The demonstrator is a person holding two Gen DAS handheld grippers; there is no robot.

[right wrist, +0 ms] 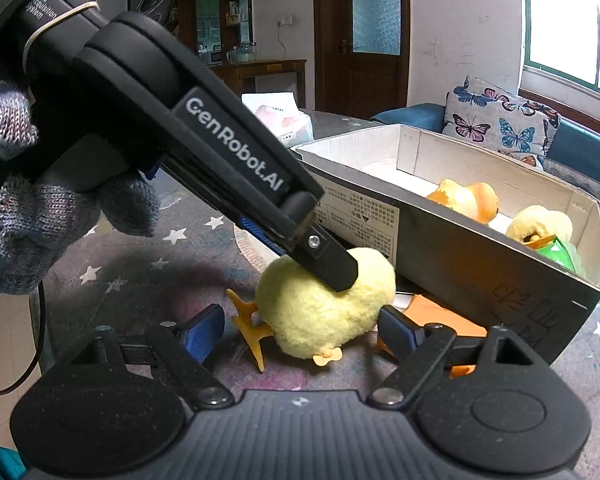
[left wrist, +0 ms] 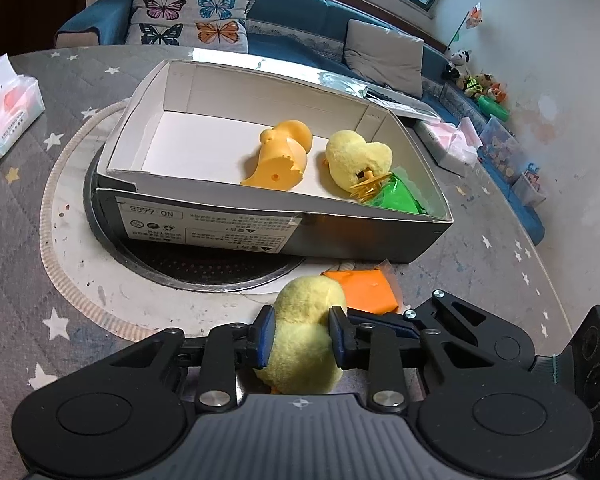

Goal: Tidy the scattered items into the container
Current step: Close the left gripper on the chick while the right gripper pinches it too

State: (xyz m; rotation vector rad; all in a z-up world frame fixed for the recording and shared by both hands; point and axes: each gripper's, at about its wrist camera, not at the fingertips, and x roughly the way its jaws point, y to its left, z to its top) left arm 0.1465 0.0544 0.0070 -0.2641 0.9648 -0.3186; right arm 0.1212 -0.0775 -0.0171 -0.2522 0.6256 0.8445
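A yellow plush chick (left wrist: pixel 304 344) lies on the table in front of the shoebox (left wrist: pixel 260 232), and my left gripper (left wrist: pixel 300 336) is shut on its body. In the right wrist view a left finger (right wrist: pixel 332 264) presses into the chick (right wrist: pixel 324 308) from above. My right gripper (right wrist: pixel 300 332) stands open around the chick with a gap at its left pad. An orange packet (left wrist: pixel 364 288) lies beside the chick, partly hidden. Inside the box are an orange rubber duck (left wrist: pixel 280 156), a second plush chick (left wrist: pixel 356 156) and a green item (left wrist: pixel 400 196).
The box sits over a round metal inset (left wrist: pixel 204 272) in the grey star-patterned table. A tissue pack (left wrist: pixel 8 108) lies at the far left and a pink tissue box (left wrist: pixel 452 140) beyond the box's right end. A gloved hand (right wrist: pixel 12 200) holds the left gripper.
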